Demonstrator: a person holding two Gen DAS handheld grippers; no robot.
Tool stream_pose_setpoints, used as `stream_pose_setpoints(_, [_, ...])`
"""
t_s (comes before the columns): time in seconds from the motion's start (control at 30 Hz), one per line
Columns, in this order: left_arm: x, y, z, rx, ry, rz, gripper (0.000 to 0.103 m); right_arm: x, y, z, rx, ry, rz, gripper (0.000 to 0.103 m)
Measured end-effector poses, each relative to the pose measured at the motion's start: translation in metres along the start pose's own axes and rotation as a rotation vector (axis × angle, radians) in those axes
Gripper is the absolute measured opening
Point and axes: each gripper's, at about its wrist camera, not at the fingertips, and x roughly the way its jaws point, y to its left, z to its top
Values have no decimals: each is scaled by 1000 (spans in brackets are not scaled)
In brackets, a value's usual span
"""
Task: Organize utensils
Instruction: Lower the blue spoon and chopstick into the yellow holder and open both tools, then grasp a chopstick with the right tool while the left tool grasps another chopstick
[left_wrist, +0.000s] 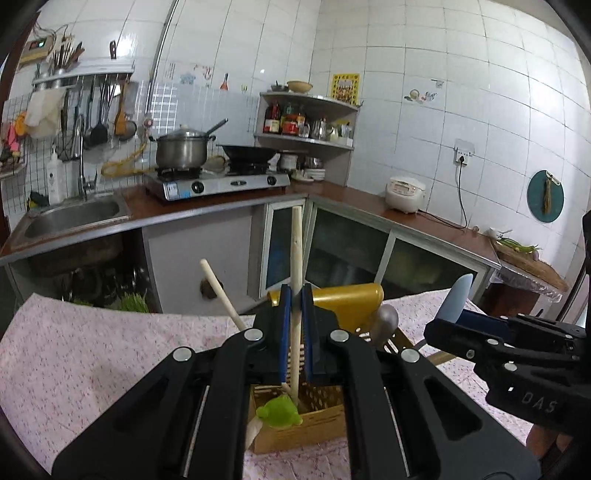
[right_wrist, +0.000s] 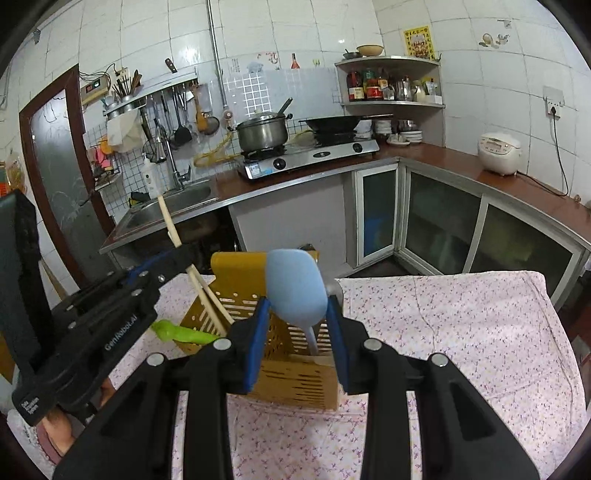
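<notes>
A yellow-and-wood slotted utensil holder (right_wrist: 295, 380) stands on the pink floral tablecloth (right_wrist: 443, 332). My left gripper (left_wrist: 295, 295) is shut on a wooden stick (left_wrist: 296, 251) that stands upright with its lower end inside the holder (left_wrist: 314, 424). A second wooden stick (left_wrist: 221, 291) leans left in the holder, beside a green utensil (left_wrist: 279, 411) and a metal spoon (left_wrist: 384, 321). My right gripper (right_wrist: 295, 317) is shut on the bowl of a light blue spoon (right_wrist: 295, 288), whose handle points down into the holder. The right wrist view shows the left gripper (right_wrist: 181, 256) at the holder's left.
Beyond the table runs an L-shaped counter with a sink (right_wrist: 173, 206), a gas stove (right_wrist: 310, 155) bearing a pot and a wok, a corner shelf (right_wrist: 395, 85) and a rice cooker (right_wrist: 498, 153). A person's hand (right_wrist: 55, 435) shows at the lower left.
</notes>
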Motion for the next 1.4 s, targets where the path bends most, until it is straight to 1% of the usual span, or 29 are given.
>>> stream_pose_setpoints(0.07, [-4,1,4,-17,17,-8,5,-5,0,1,4,-4,2,33])
stream_pose_setpoints(0.1, [-6,1,5,-22,27,-17,8,-8,-1,1,11,-5,3,33])
stream_pose_setpoints(0.13, [-9,1,8,-28,38,-23,16,-12,-3,3,25,-8,12,37])
stream_pose_setpoints(0.17, [-14,1,10,-35,46,-23,22,-15,-4,5,35,-11,15,46])
stream_pose_setpoints(0.2, [-20,1,12,-43,45,-19,36,-21,-6,6,46,-17,13,49])
stream_pose_setpoints(0.23, [-26,2,14,-51,48,-10,49,-28,-7,7,48,-26,8,49])
stream_pose_setpoints(0.27, [-31,2,16,-55,50,-4,53,-33,-8,8,45,-32,6,49])
stream_pose_setpoints(0.33, [-43,4,19,-66,63,-4,65,-46,-11,9,41,-39,-3,49])
stream_pose_setpoints(0.37, [-50,6,21,-74,78,-4,69,-54,-13,8,37,-41,-12,50])
stream_pose_setpoints(0.4, [-57,9,21,-86,94,2,76,-61,-16,5,28,-35,-21,52])
stream_pose_setpoints(0.43, [-65,12,21,-98,109,9,82,-65,-17,2,17,-23,-30,55])
stream_pose_setpoints(0.47, [-71,15,19,-109,114,9,83,-69,-19,-2,9,-16,-40,56])
stream_pose_setpoints(0.53, [-84,18,13,-121,127,21,90,-75,-26,-11,-8,4,-60,56])
stream_pose_setpoints(0.57, [-90,21,7,-124,142,37,92,-79,-30,-21,-17,20,-70,56])
stream_pose_setpoints(0.67, [-104,26,-13,-142,188,52,94,-84,-38,-43,-22,50,-82,56])
stream_pose_setpoints(0.73, [-111,29,-32,-167,238,72,95,-86,-41,-60,-30,66,-90,56])
stream_pose_setpoints(0.8, [-117,31,-48,-189,270,87,95,-86,-45,-79,-40,88,-90,57])
stream_pose_setpoints(0.93, [-130,28,-86,-221,310,128,95,-81,-52,-113,-29,115,-72,57])
stream_pose_setpoints(1.1, [-141,15,-124,-193,341,171,95,-81,-51,-148,-10,130,-46,57])
stream_pose_setpoints(1.27, [-147,15,-170,-208,427,181,95,-81,-38,-179,-41,173,-25,57])
stream_pose_setpoints(1.37, [-154,15,-191,-203,481,198,93,-82,-31,-196,-64,199,-9,57])
stream_pose_setpoints(1.4, [-157,14,-196,-199,490,202,87,-83,-27,-201,-74,207,-3,57])
